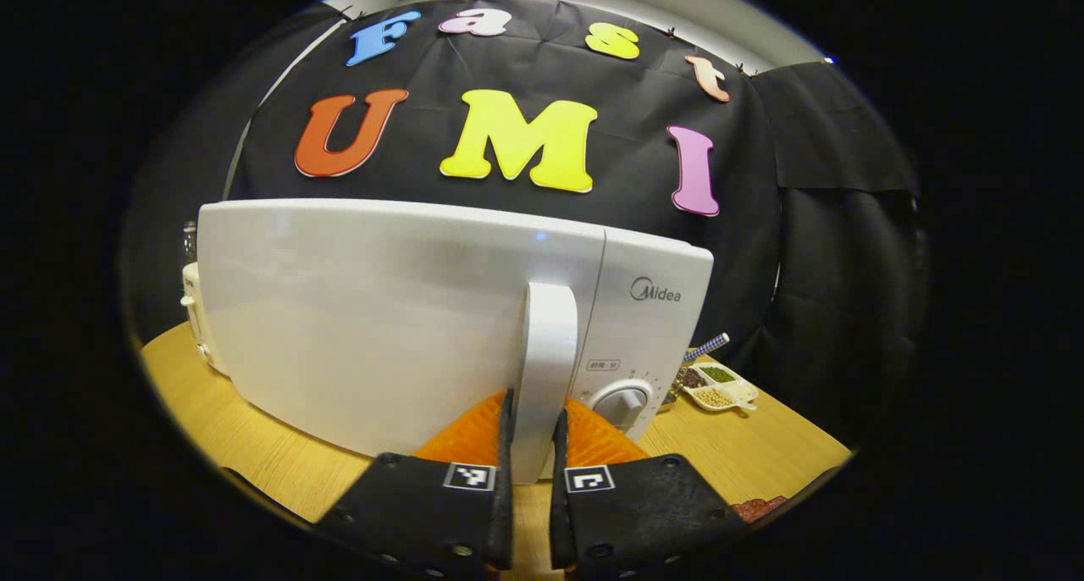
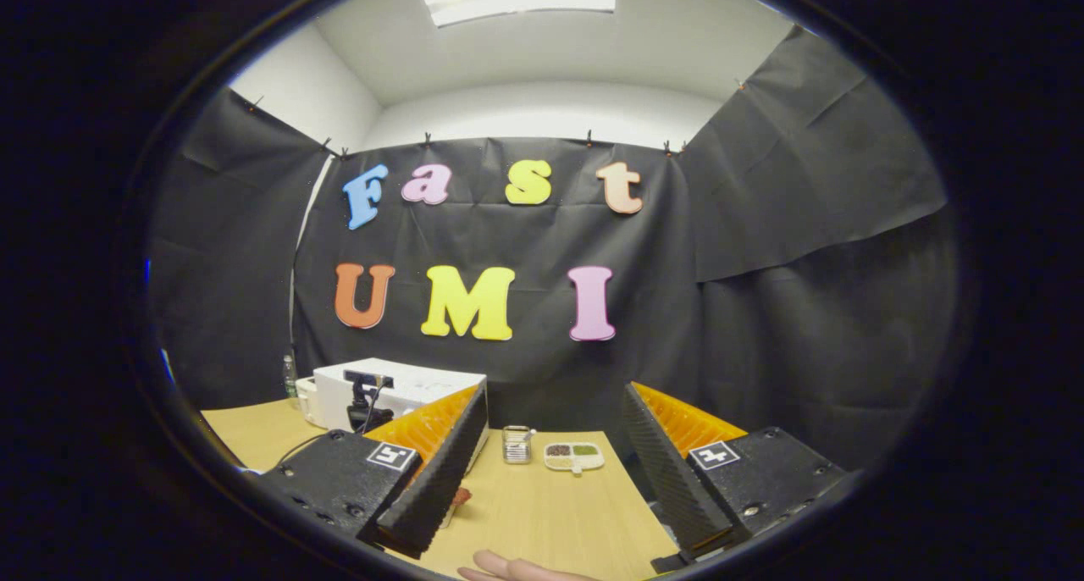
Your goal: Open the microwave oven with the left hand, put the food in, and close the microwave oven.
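Fingers (image 1: 505, 445) of our left gripper (image 1: 532, 445) pinch the microwave (image 1: 406, 327) door handle (image 1: 546, 369) on the worktop (image 1: 254, 445); door closed. Our right gripper (image 2: 546, 471) is spread, empty. Opening, loading, closing all remain.

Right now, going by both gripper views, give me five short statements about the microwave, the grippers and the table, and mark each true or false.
1. The left gripper has its fingers on either side of the microwave's door handle. True.
2. The microwave door is swung wide open. False: it sits closed, flush with the control panel.
3. The right gripper is clamped on a plate of food. False: it is open, with bare table between its fingers.
4. A divided dish of small foods sits on the table to the right of the microwave. True.
5. The control dial is left of the handle. False: it is right of it.
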Tool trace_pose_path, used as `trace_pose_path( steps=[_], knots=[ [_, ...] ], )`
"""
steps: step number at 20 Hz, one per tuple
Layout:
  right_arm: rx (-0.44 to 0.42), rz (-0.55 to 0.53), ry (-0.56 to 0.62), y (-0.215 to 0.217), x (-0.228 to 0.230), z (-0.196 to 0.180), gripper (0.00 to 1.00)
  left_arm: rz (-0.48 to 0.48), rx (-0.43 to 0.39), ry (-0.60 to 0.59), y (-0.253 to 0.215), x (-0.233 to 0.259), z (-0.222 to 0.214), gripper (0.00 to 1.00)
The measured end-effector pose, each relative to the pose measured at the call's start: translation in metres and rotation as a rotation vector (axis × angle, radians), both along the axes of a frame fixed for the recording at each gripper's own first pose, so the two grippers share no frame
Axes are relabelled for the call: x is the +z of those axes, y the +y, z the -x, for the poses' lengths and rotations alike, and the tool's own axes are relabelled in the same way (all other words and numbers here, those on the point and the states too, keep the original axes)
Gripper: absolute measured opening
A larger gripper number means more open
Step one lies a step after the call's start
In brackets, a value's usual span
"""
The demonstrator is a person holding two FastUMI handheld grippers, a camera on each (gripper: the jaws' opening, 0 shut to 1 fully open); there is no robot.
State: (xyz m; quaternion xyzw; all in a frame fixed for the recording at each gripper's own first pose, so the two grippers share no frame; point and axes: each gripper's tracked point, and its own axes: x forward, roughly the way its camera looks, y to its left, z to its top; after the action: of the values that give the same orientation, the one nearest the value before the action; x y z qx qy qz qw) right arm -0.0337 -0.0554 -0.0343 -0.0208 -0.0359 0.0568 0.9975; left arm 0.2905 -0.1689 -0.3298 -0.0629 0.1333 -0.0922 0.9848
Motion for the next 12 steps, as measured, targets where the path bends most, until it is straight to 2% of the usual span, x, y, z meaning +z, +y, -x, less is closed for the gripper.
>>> trace_pose_path(
  steps=[1,4,5,6,12],
  knots=[
    [-0.007,0.000,-0.001,-0.003,0.000,-0.001,1.00,-0.034,0.014,-0.010,0.000,0.000,-0.001,0.04],
    [-0.015,-0.007,0.012,-0.006,-0.006,-0.005,1.00,0.023,0.042,0.011,-0.001,-0.002,0.000,0.06],
    [-0.015,-0.012,0.020,-0.007,-0.008,-0.005,0.94,0.011,0.037,0.015,0.000,-0.001,0.001,0.06],
    [-0.014,-0.014,0.027,-0.008,-0.011,-0.006,1.00,-0.003,0.033,0.017,0.001,-0.001,0.002,0.06],
    [-0.040,-0.009,0.012,-0.021,-0.010,-0.003,1.00,-0.004,0.031,0.009,0.005,0.001,0.015,0.06]
  ],
)
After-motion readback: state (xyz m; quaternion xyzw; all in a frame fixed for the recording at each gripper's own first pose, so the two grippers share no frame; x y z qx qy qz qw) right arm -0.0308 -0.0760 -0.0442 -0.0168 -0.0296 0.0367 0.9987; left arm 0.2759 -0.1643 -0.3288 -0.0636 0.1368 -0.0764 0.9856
